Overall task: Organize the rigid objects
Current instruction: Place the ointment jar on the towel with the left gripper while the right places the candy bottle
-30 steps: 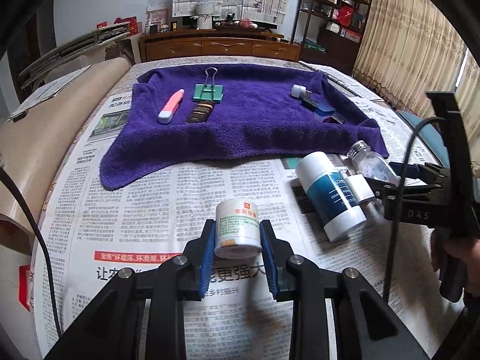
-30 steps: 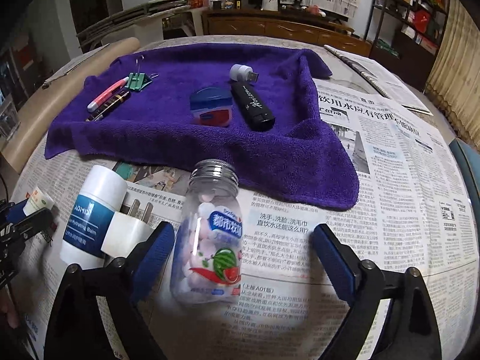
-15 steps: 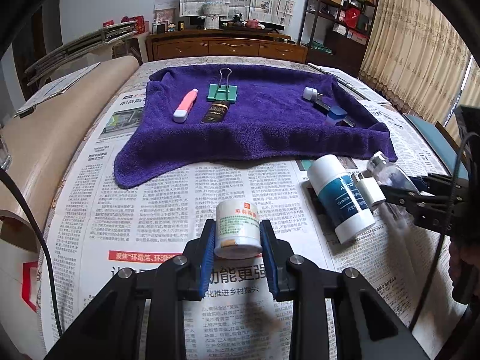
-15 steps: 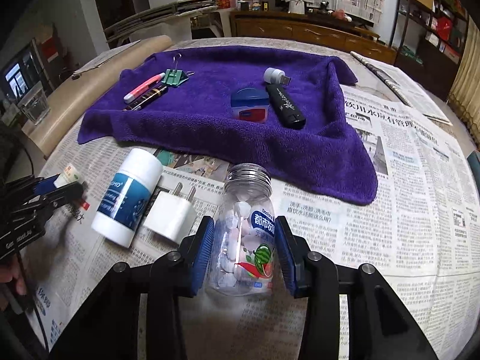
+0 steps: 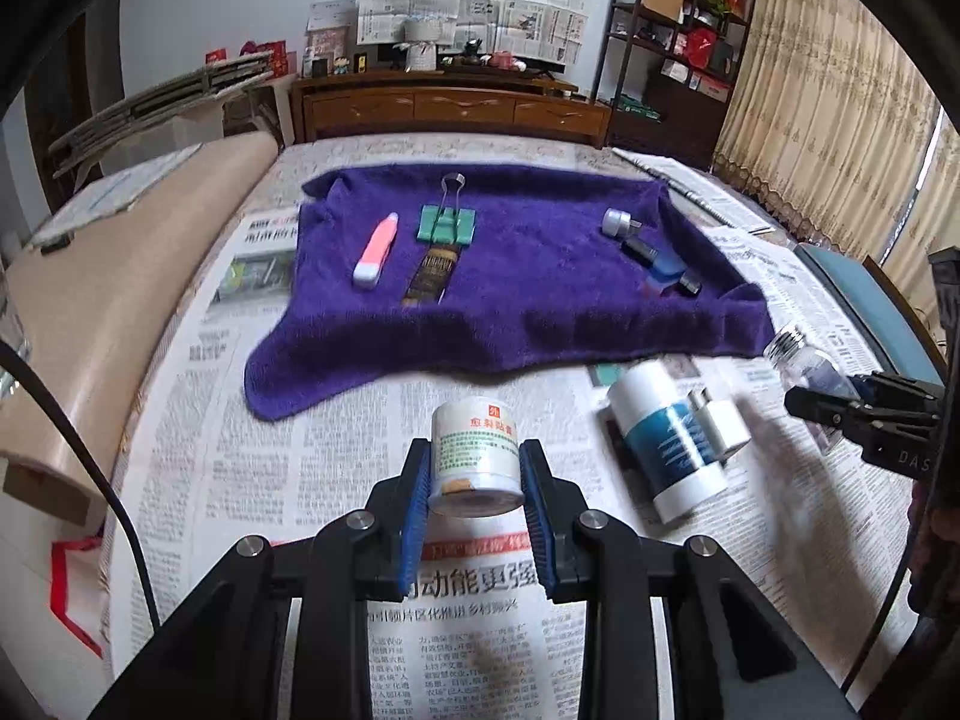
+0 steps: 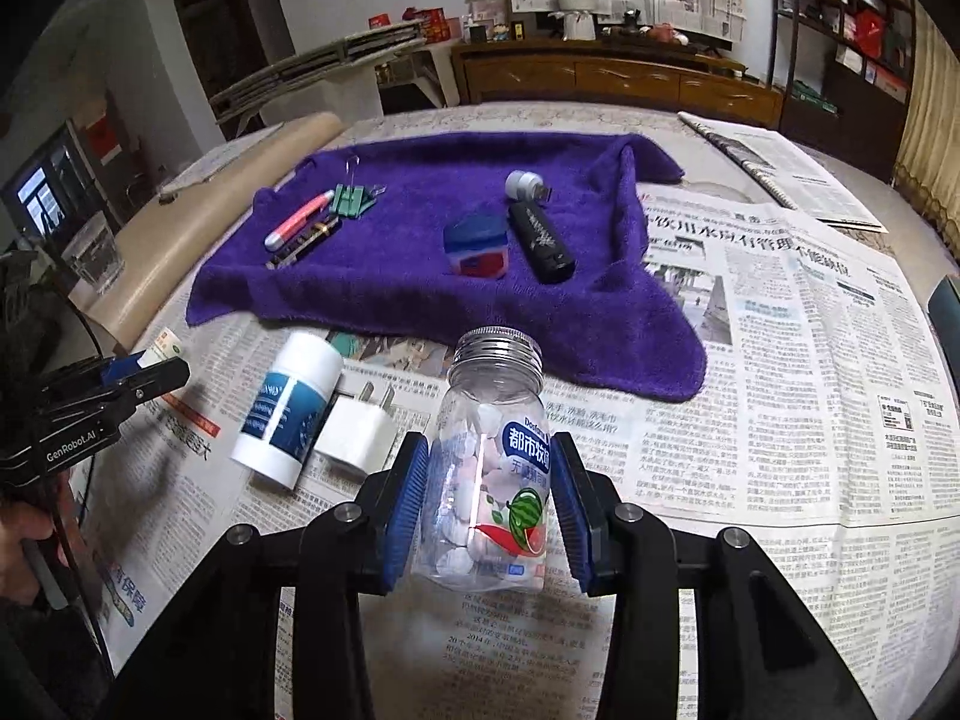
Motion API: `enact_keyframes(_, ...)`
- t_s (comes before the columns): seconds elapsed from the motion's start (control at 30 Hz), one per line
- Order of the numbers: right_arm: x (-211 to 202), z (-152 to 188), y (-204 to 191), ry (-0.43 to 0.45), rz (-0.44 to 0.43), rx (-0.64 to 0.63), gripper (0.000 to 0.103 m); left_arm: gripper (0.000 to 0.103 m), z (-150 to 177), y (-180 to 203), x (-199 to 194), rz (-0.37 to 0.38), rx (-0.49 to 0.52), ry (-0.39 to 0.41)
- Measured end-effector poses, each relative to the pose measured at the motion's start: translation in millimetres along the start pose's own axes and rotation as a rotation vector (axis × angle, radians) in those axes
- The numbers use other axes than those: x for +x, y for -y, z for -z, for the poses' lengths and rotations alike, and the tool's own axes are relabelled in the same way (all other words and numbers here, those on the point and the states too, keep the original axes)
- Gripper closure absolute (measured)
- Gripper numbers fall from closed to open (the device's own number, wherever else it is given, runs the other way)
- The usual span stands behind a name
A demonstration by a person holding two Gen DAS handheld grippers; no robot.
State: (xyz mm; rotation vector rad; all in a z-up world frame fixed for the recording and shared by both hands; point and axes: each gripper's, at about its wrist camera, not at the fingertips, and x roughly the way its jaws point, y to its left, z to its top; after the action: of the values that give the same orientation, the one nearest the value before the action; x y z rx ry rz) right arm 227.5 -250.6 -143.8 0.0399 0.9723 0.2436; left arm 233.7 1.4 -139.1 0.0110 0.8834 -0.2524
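Note:
My left gripper [image 5: 476, 468] is shut on a small white jar with a green label [image 5: 475, 456], held above the newspaper. My right gripper [image 6: 489, 498] is shut on a clear candy bottle with a metal cap [image 6: 492, 468], also lifted; it shows at the right in the left wrist view [image 5: 807, 360]. A purple towel [image 5: 528, 294] lies ahead. On it are a pink pen-like item [image 5: 375, 249], a green binder clip [image 5: 447, 222], a dark tube [image 5: 431, 273], a small silver-capped item [image 5: 618, 221], a black stick [image 6: 540, 234] and a blue tin [image 6: 477, 245].
A white and blue balm tube [image 5: 666, 438] and a white plug adapter [image 5: 717, 423] lie on the newspaper between the grippers. A beige chair back [image 5: 120, 252] borders the table's left edge. A glass [image 6: 93, 252] stands at the far left.
My right gripper closed on the candy bottle and lifted it. My left gripper, still holding the jar, rose a little, so the towel looks farther off.

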Motion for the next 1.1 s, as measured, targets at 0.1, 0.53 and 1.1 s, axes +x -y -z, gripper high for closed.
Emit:
enact_keyframes(0.1,-2,-4,6,0.006,-0.011,0.017,0.062,0.075,-10,2,-4,-0.002,0.008,0.016)
enact_keyframes(0.53,-5,-66,12,0.04,-0.016,-0.006,0.062,0.075,-78,6,13,0.028,0.025,0.045)
enact_keyframes(1.1,109,-162,-7,-0.075,-0.096,-0.094,0.062,0.075,-112,6,107,0.057,0.03,-0.059)
